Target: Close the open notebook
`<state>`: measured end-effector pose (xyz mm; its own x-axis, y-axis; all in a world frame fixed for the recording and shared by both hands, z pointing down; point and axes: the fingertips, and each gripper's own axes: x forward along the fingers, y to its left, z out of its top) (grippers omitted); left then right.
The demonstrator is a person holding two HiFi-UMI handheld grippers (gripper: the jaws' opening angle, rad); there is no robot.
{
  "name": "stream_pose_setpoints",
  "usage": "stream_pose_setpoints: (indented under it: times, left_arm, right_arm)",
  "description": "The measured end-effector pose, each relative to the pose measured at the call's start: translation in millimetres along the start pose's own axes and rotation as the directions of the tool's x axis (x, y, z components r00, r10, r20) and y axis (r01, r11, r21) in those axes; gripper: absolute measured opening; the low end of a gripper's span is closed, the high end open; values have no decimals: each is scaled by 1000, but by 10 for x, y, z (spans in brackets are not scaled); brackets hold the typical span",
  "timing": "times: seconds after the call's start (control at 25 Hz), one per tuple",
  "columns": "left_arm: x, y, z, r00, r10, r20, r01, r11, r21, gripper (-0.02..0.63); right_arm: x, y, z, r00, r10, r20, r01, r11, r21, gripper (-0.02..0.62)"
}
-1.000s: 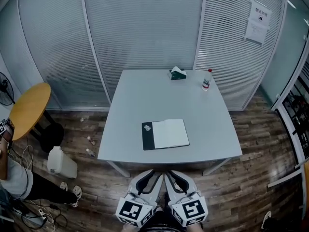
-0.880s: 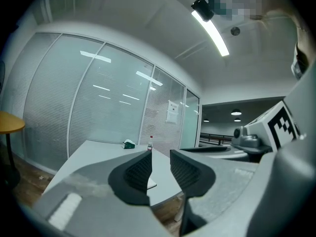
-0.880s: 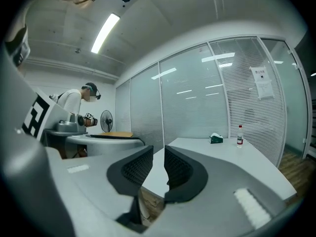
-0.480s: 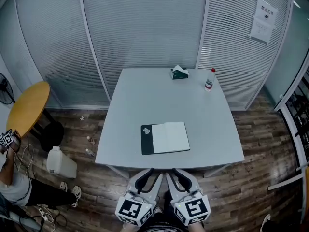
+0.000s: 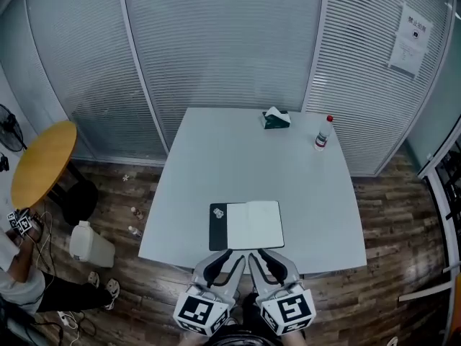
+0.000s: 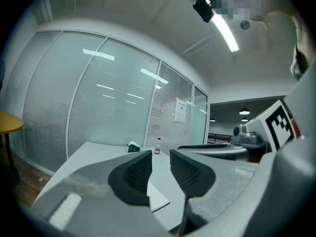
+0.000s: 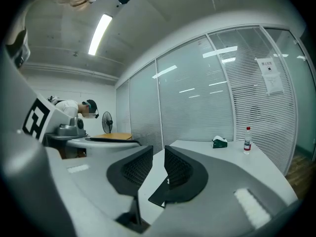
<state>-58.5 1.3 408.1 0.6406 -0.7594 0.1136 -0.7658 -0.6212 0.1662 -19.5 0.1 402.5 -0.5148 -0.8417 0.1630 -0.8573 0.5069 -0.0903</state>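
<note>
Containers first: a green tissue box is being kept at the far edge of the bench, with a white tissue poking out of its top. A clear plastic bottle with a red cap is being stood upright near it, toward the far right corner. Whatever's inside can't be made out. A white plastic jug is being left on the wood-plank floor, left of the bench.

The bench top is square, smooth and pale grey. The notebook is being left open and flat near its front edge: a rectangle with a black strip of cover on the left and a plain white page on the right.

Both grippers are being held side by side just off that front edge, pointed at the notebook and not touching it. The left hand-held gripper is being kept released; its ribbed dark jaws have just been opening, with nothing between them. The right hand-held gripper is being kept released too, with a narrow gap and nothing in it.
</note>
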Motion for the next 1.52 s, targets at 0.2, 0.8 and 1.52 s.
stream_pose_setpoints:
  times: [0.2, 0.8, 1.52]
  left_arm:
    - [298, 143, 86, 999, 41, -8, -42, 999, -12, 109]
    - [1107, 292, 296, 992, 127, 25, -127, 992, -3, 108]
    - [1345, 814, 257, 996, 89, -5, -89, 996, -26, 108]
  right_arm:
    - [219, -275, 78, 1000, 24, -2, -24, 1000, 11, 75]
    - [602, -997, 225, 994, 105, 8, -105, 994, -8, 74]
    - [1193, -1020, 231, 996, 91, -25, -91, 996, -14, 74]
